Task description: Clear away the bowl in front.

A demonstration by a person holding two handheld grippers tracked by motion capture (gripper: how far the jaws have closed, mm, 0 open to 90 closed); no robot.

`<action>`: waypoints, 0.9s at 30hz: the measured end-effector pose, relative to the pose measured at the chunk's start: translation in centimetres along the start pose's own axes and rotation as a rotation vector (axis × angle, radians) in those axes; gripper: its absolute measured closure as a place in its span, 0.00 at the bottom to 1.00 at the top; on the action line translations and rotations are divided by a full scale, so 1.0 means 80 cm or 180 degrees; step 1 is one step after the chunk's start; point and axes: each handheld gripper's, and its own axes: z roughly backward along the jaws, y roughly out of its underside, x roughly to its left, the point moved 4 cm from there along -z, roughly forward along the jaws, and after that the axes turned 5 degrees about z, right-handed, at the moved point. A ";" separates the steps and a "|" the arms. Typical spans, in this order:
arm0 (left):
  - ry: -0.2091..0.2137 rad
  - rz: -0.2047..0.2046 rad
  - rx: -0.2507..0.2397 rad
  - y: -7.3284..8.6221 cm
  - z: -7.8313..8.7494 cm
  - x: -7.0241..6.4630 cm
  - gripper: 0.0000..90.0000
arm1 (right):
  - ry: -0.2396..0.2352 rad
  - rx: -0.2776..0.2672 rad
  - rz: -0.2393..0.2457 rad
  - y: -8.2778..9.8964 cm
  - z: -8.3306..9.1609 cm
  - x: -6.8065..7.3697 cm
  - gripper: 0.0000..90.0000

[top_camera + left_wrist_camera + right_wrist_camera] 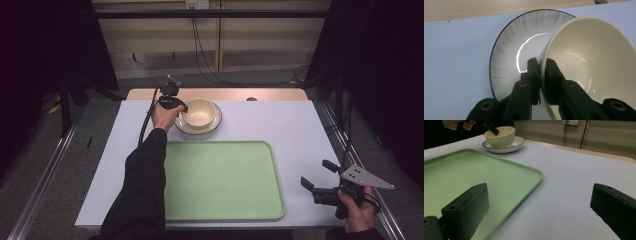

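Glossy ceramic-looking cream bowl (594, 55) and streaked plate (516, 50); smooth matt green tray (220, 180); wooden far table edge (220, 94).

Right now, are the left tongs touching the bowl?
Touching. In the left gripper view the left tongs are shut on the bowl rim, one jaw outside the wall and one inside, no gap showing. The bowl sits on the plate.

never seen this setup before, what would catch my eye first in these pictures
The glossy cream ceramic bowl at the table's far side, sitting on a white dark-rimmed plate, draws the eye first: the left gripper is clamped on its rim, one jaw inside and one outside. Next comes the large, bare pale green plastic tray in the middle of the pale table. The right gripper waits open near the table's near right corner.
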 end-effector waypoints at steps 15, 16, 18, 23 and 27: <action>0.0113 -0.0063 -0.0016 -0.003 0.018 -0.006 0.93 | 0.0001 0.0013 0.0001 0.000 -0.001 0.000 0.01; 0.0126 -0.0049 -0.0009 -0.003 0.019 -0.007 0.93 | 0.0001 0.0013 0.0001 0.000 -0.001 0.000 0.01; 0.0169 -0.0063 0.0000 -0.003 0.022 -0.008 0.93 | -0.0003 0.0012 -0.0005 0.000 -0.001 0.000 0.01; 0.0236 -0.0074 -0.0007 -0.003 0.027 -0.013 0.93 | -0.0008 0.0013 -0.0002 0.000 -0.001 0.000 0.01; 0.0291 -0.0103 0.0006 -0.003 0.033 -0.015 0.93 | -0.0008 0.0015 -0.0003 0.000 -0.001 0.000 0.01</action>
